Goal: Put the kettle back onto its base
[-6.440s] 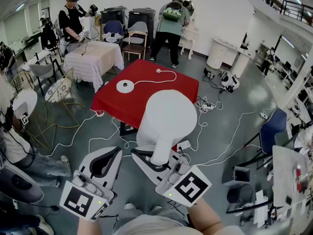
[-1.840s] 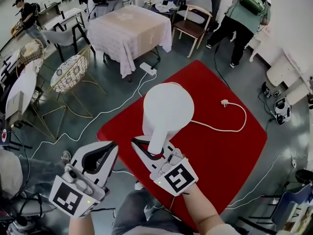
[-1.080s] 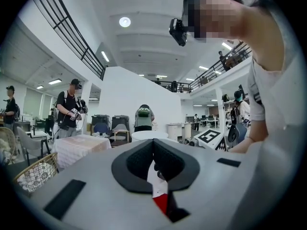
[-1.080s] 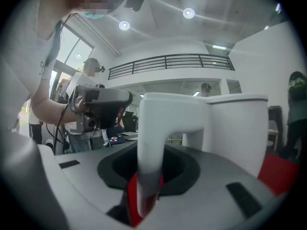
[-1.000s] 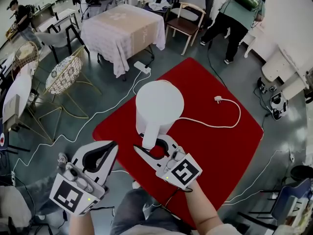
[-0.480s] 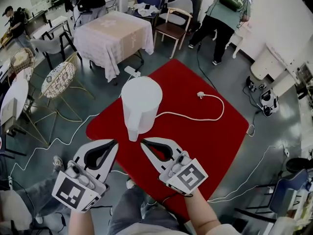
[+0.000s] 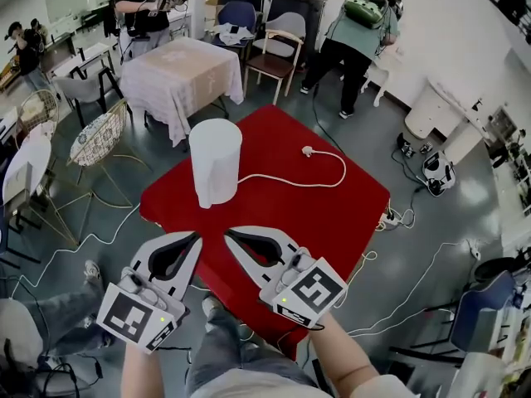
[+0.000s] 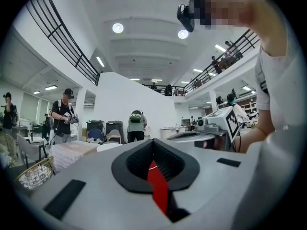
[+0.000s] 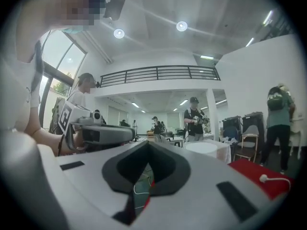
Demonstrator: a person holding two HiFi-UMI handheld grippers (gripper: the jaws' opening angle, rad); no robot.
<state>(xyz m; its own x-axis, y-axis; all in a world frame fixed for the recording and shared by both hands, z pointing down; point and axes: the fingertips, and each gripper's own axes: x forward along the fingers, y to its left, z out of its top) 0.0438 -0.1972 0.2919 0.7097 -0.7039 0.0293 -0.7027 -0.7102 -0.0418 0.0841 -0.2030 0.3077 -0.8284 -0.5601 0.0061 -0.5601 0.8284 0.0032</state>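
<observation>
The red-covered worktop (image 7: 332, 214) filled the middle of the head view, set cornerwise to the person, and everything the task concerned sat on it. The white kettle (image 7: 215, 161) stood upright near the worktop's left corner, its handle side turned toward the person, free of both claws. No base showed apart from it, so it most likely sat directly on its base, which its body hid. By that reading the placing was done. The left claw (image 7: 195, 239) and the right claw (image 7: 230, 235) hung side by side over the near edge of the worktop, pointing level toward the kettle yet well short of it. Each gripper view showed that claw's two halves brought together at the tips with nothing between the pads, only red cloth beyond. That fitted hands with nothing more to carry. The white cord (image 7: 274, 178) ran from under the kettle's foot and curved across the cloth, lying loose. Its plug (image 7: 305, 150) rested unconnected on the worktop.
</observation>
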